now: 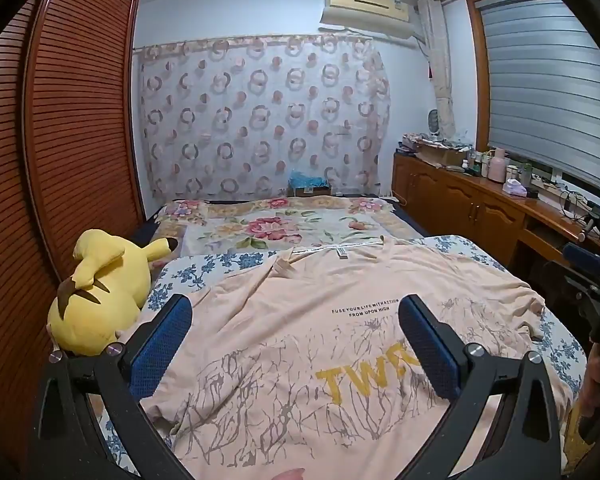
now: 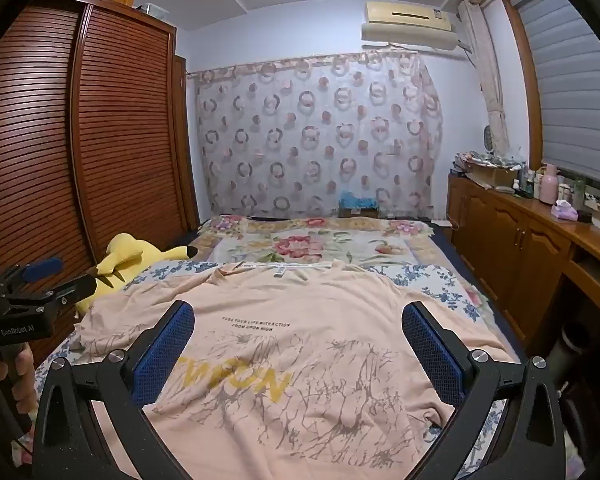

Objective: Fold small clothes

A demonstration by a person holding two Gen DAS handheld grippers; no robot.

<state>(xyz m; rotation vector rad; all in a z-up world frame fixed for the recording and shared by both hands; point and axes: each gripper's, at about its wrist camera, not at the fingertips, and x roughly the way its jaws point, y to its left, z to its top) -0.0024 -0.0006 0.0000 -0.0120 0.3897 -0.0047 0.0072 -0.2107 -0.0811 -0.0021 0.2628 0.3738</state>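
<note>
My bed (image 1: pixel 220 264) is carrying a peach T-shirt (image 1: pixel 300 340), floral blanket (image 1: pixel 280 224) and yellow plush (image 1: pixel 100 292)

1. A home bedroom is shown: a bed (image 1: pixel 284 224) with a floral blanket fills the centre.
2. A louvred wooden wardrobe (image 1: pixel 72 120) is seen at left, with a yellow plush toy (image 1: pixel 100 296) below it.
3. A cluttered sideboard (image 2: pixel 540 232) and a wall air conditioner (image 2: pixel 412 24) are seen at right.
</note>
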